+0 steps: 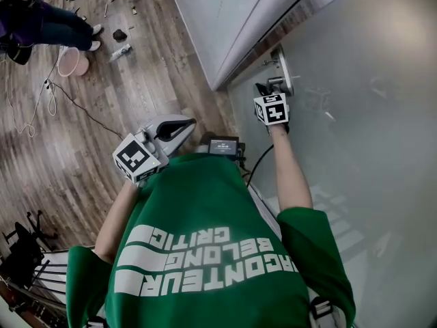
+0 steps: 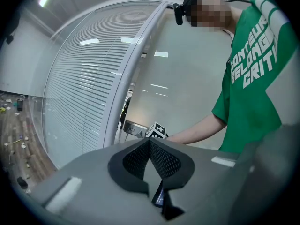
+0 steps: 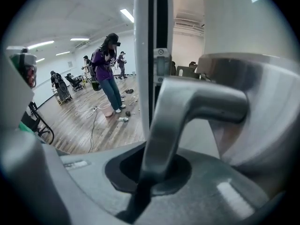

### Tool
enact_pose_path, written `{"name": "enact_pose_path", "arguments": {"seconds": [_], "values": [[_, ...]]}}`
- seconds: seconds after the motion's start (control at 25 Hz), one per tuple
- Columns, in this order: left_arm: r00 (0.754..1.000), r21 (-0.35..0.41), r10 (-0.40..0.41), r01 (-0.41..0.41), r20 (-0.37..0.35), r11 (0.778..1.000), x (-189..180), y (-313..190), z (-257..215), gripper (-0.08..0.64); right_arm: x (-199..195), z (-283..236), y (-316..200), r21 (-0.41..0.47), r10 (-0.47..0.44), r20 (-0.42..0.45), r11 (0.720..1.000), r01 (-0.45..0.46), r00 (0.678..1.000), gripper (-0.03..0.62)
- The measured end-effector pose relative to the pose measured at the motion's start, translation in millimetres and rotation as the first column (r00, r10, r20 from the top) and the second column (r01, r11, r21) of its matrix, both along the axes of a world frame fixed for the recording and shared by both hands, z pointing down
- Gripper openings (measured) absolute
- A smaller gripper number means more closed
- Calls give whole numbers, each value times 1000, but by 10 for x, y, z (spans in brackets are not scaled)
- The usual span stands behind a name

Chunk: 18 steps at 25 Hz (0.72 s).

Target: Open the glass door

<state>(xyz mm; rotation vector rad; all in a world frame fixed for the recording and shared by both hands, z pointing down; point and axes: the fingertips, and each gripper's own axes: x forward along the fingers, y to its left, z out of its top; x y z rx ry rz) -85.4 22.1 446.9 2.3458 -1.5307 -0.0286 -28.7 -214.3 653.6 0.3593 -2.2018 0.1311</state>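
Glass door [image 1: 362, 128] fills the right side of the head view, frosted grey, its near edge running along a white frame [image 1: 254, 24]

Door handle [image 3: 197, 104]: metal lever mounted on the door's edge plate. In the right gripper view we see its shaft drop straight down between the two jaws

Right tongs [image 3: 149, 175]: narrow, clamped on the door handle, pads against the metal on both sides. The bare forearm reaches out to the door, gripper angled downward

Left tongs [image 2: 150, 144]: closed tip to tip, nothing between them. We note they are held near the chest, well apart from the door, pointing roughly level toward a slatted blind panel [image 2: 79, 88] beside the frame

Wearer in a green shirt [image 1: 205, 251] with white lettering

Wooden floor [image 1: 82, 156] to the left of the door, with a loose cable and small scattered items on it. A pink bucket [image 1: 72, 61] stands near a person in a purple top [image 3: 107, 74], who stands well back from the door

We cannot tell whether the door has left its frame
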Motion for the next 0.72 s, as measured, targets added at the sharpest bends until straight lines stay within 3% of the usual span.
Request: {"name": "enact_pose_path", "arguments": {"seconds": [0.12, 0.44, 0.72], "values": [[1000, 11, -13, 13, 7, 1000, 78, -34, -25, 9, 30, -27, -119, -23, 24, -31, 999, -25, 999, -8], [1000, 31, -10, 10, 14, 999, 333, -101, -131, 9, 309, -214, -400, -44, 67, -224, 996, -79, 972, -8], [996, 29, 82, -83, 31, 996, 617, -292, 24, 9, 566, -124, -723, -88, 126, -264, 984, -154, 956, -8]]}}
